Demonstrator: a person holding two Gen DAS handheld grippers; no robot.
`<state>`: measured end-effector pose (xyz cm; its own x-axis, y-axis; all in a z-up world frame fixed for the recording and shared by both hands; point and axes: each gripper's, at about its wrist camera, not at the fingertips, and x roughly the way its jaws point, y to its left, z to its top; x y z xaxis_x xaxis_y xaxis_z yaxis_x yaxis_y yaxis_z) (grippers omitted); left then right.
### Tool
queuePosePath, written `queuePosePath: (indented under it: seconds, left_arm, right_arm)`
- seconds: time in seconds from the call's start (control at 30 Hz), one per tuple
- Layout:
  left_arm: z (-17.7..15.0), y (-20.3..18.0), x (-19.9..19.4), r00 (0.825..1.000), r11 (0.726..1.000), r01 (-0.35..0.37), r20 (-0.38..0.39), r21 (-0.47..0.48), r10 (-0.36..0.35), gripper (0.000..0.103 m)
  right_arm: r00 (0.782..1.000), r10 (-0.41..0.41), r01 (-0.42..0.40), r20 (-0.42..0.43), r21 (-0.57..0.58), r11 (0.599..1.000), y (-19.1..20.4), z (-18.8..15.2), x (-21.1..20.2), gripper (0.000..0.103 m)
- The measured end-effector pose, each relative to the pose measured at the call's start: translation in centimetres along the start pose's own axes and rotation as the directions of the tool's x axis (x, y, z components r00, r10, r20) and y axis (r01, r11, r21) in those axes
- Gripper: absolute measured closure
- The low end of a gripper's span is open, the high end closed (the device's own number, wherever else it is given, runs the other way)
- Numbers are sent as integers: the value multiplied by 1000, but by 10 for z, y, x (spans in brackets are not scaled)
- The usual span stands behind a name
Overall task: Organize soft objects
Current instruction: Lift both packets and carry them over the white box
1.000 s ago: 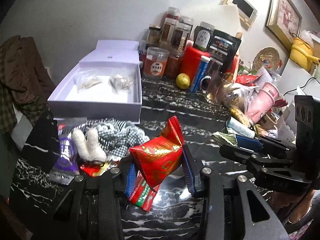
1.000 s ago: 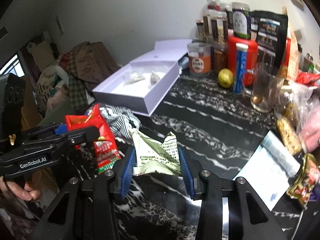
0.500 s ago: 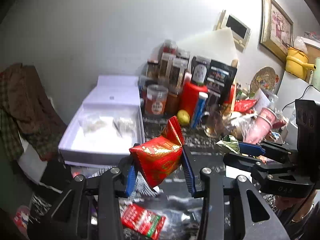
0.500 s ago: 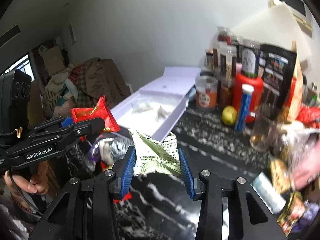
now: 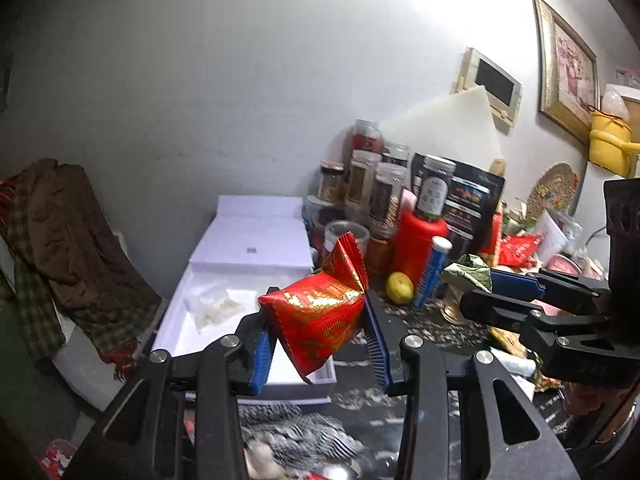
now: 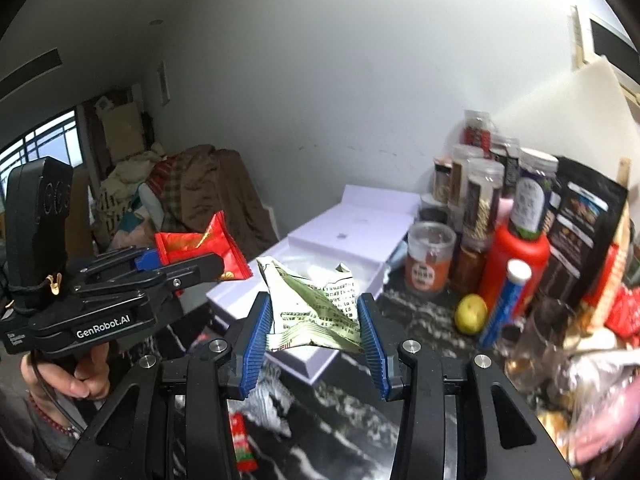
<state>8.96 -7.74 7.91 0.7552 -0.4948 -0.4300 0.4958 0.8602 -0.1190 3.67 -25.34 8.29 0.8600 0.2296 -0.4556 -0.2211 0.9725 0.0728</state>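
My left gripper (image 5: 320, 340) is shut on a red and gold snack packet (image 5: 320, 312), held in the air over the near end of the open white box (image 5: 248, 276). It also shows in the right wrist view (image 6: 176, 264) with the red packet (image 6: 200, 248). My right gripper (image 6: 316, 328) is shut on a crumpled green and white packet (image 6: 316, 308), raised above the box (image 6: 352, 240). In the left wrist view the right gripper (image 5: 476, 284) holds the green packet (image 5: 468, 276) to the right. Small clear bags (image 5: 212, 304) lie in the box.
Jars (image 5: 376, 188), a red bottle (image 5: 416, 240), a blue tube (image 5: 432, 272), a lemon (image 5: 400, 286) and a glass (image 6: 540, 340) crowd the back right of the black marble table (image 6: 400, 312). A checked cloth (image 5: 296, 436) and a red packet (image 6: 242, 440) lie near. Clothes (image 5: 60, 240) are heaped left.
Both grippers have risen from the table with their packets and moved towards the white box. The checked cloth and loose packets have dropped to the bottom of both views.
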Motion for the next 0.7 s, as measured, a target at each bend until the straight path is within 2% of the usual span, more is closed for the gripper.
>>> queuePosePath:
  seconds: [0.33, 0.53, 0.7]
  left_arm:
    - [30, 42, 35, 992, 993, -117, 42, -17, 117, 63]
    - [47, 62, 59, 987, 988, -151, 52, -11, 152, 63]
    - [56, 78, 90, 990, 990, -140, 15, -20, 140, 63]
  right_arm:
    - [999, 34, -33, 33, -30, 999, -6, 38, 48, 60]
    - [999, 38, -38, 34, -13, 999, -16, 55, 85, 60]
    - [999, 37, -37, 14, -2, 999, -22, 63, 118, 60]
